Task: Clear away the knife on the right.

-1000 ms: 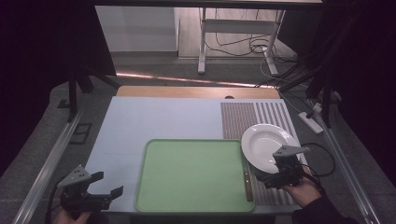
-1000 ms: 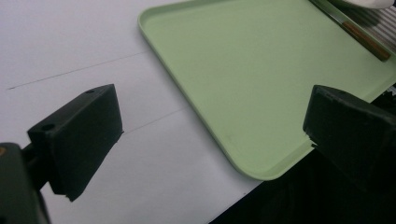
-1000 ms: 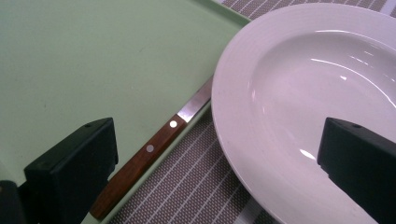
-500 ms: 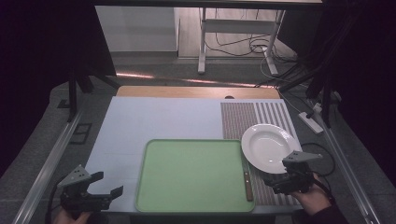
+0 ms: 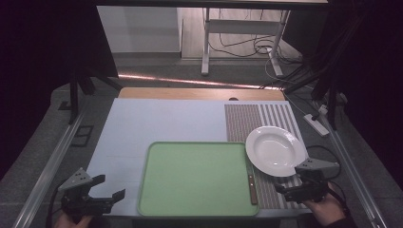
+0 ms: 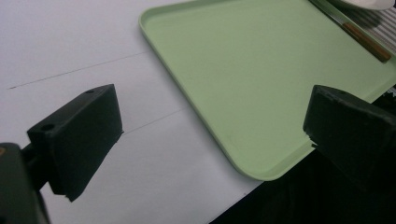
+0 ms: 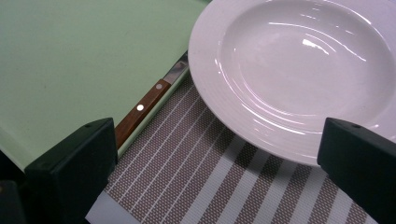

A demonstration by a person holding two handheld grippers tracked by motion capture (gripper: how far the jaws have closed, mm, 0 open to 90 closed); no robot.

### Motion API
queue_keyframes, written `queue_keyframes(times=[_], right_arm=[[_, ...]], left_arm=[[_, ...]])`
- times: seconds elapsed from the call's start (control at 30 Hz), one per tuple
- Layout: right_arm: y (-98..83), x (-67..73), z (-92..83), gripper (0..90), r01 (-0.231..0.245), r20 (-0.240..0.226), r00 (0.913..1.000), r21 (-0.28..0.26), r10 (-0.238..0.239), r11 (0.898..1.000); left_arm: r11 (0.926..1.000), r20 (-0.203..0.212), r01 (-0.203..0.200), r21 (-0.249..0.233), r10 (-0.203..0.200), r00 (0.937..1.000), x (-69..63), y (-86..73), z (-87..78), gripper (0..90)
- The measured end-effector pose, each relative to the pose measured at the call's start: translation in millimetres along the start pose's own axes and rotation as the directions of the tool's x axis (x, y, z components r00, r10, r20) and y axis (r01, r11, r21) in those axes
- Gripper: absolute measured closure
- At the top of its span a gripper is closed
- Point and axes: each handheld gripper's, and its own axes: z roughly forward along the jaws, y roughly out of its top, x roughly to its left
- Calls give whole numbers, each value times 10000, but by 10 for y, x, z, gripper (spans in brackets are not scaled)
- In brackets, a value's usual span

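Right gripper point(image 5: 295, 189), jaws spread and empty, has drawn back toward lower right of frame, off the white plate point(image 5: 275, 150). Plate stays on striped mat point(image 5: 259, 118), beside green tray point(image 5: 197, 178). Wooden-handled knife point(image 5: 252, 187) against tray edge. Left gripper point(image 5: 110, 187) unchanged lower left, jaws apart.

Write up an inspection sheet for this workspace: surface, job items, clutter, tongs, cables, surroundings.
Surface: pale blue table, with a striped mat on its right part.
Job's things: white plate on the striped mat, empty; wooden-handled knife along the right edge of the green tray, which is also empty.
Clutter: nothing seen.
Tongs: left tongs open, off the tray's near left corner; right tongs open, just short of the plate.
Cables: a cable trails from the right tongs; more on the floor.
Surroundings: dark; desk legs behind.
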Motion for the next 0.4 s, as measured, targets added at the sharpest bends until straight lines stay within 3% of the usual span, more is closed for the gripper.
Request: queue_keyframes(times=[0.4], right_arm=[[-84, -35, -112, 0, -289, 363, 9989, 8, 288, 9996]], left_arm=[[10000, 37, 35, -46, -34, 10000, 6, 0, -5, 43]])
